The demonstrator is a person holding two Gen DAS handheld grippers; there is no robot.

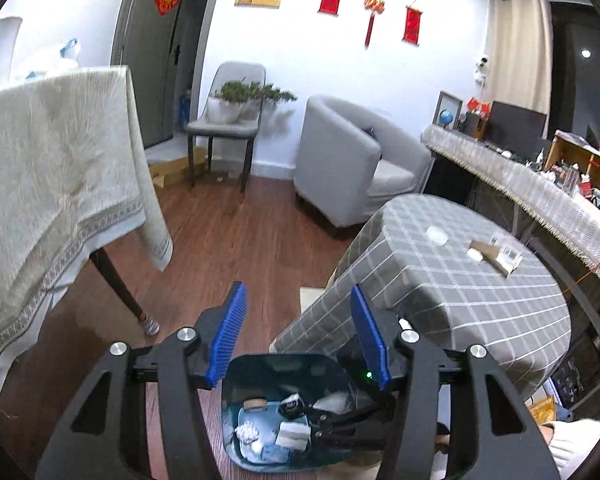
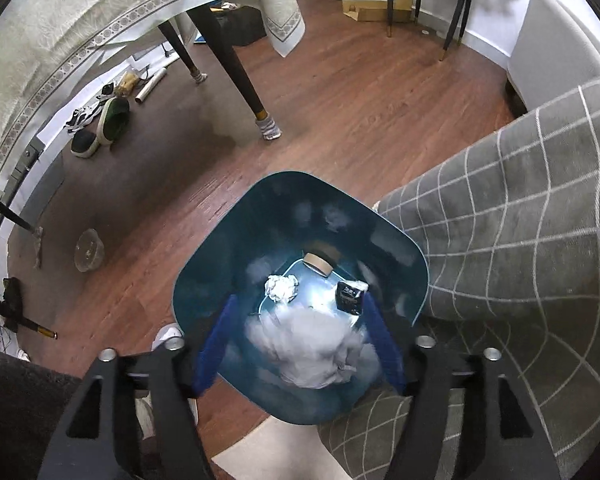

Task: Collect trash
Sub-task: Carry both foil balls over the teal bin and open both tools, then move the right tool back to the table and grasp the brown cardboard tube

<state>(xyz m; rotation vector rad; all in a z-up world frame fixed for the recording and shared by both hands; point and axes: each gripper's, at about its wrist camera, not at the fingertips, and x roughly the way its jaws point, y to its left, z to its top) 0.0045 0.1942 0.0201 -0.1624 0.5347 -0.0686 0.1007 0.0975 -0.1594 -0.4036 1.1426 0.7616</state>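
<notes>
Beside the checked counter (image 2: 520,220), on the wood floor (image 2: 360,92), stands the teal bin (image 2: 204,280), and both views look into it from different angles.

From the right wrist the bin fills the middle of the picture. The right tongs (image 2: 296,344) point steeply down over its mouth. Their blue fingers (image 2: 214,352) stand apart, released, and no pad presses on anything. Between the fingers a white tissue (image 2: 312,352) shows as a blurred shape inside the bin; if it touches the bottom I cannot tell. Deeper in the bin lie a crumpled paper ball (image 2: 281,288), a tape roll (image 2: 320,264) and a small black packet (image 2: 350,298). This view also shows shoes (image 2: 114,120) and a clear bowl (image 2: 89,249) on the floor under the cream-clothed counter (image 2: 60,40).

From the left wrist only the lower part shows the bin (image 1: 244,376), with trash at its bottom. The left tongs (image 1: 298,336) are held above it, fingers (image 1: 228,336) apart and nothing between them. Only this view shows the top of the checked counter (image 1: 460,300), where a white wad (image 1: 437,235), a flat brown card (image 1: 490,254) and a clear wrapper (image 1: 508,257) lie. Behind are a grey armchair (image 1: 340,160) and a chair (image 1: 224,124) with a plant (image 1: 252,92).
</notes>
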